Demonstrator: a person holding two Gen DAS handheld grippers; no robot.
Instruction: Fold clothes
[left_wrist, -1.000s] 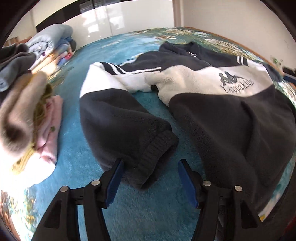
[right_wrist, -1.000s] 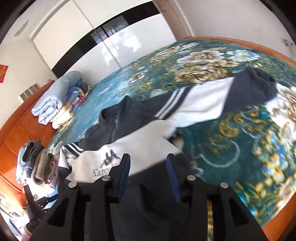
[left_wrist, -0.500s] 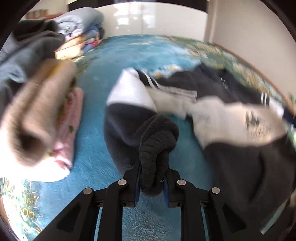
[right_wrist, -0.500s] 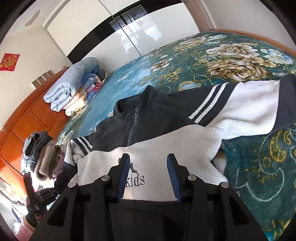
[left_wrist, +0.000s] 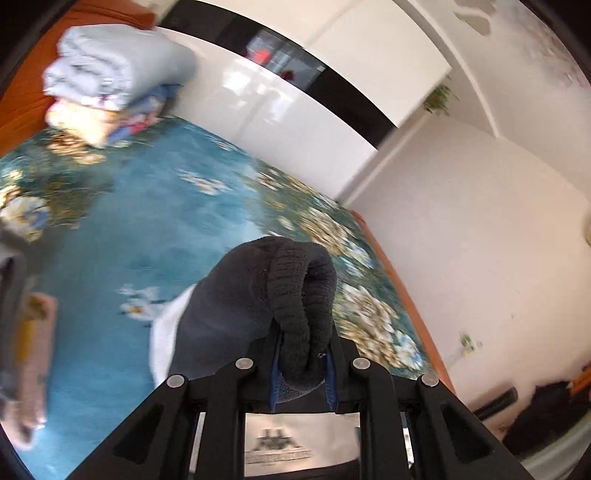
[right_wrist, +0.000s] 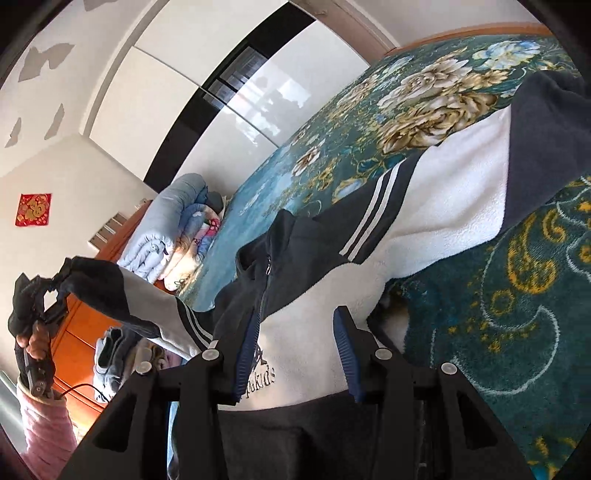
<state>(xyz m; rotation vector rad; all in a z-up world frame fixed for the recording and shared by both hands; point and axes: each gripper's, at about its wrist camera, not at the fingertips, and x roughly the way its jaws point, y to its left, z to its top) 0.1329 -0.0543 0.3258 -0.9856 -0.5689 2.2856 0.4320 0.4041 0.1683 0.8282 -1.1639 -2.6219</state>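
Note:
A dark grey and white fleece jacket (right_wrist: 317, 299) with a zip collar lies spread on the floral blue bedspread (right_wrist: 517, 295). My left gripper (left_wrist: 301, 365) is shut on the ribbed cuff of the jacket's sleeve (left_wrist: 295, 291) and holds it lifted above the bed. In the right wrist view that lifted sleeve (right_wrist: 110, 291) stretches up to the left gripper (right_wrist: 40, 302) at the far left. My right gripper (right_wrist: 295, 354) is open and empty, hovering over the white chest panel with the logo. The other sleeve (right_wrist: 480, 184) lies stretched out to the right.
A stack of rolled light-blue quilts (left_wrist: 110, 77) sits at the head of the bed, also in the right wrist view (right_wrist: 173, 229). Folded clothes (left_wrist: 26, 343) lie at the left. An orange wooden cabinet (right_wrist: 85, 354) and white wardrobe doors (left_wrist: 288, 122) border the bed.
My left gripper closed on the sleeve cuff and lifted it high off the bed. The right gripper stayed open and shifted forward over the jacket's chest.

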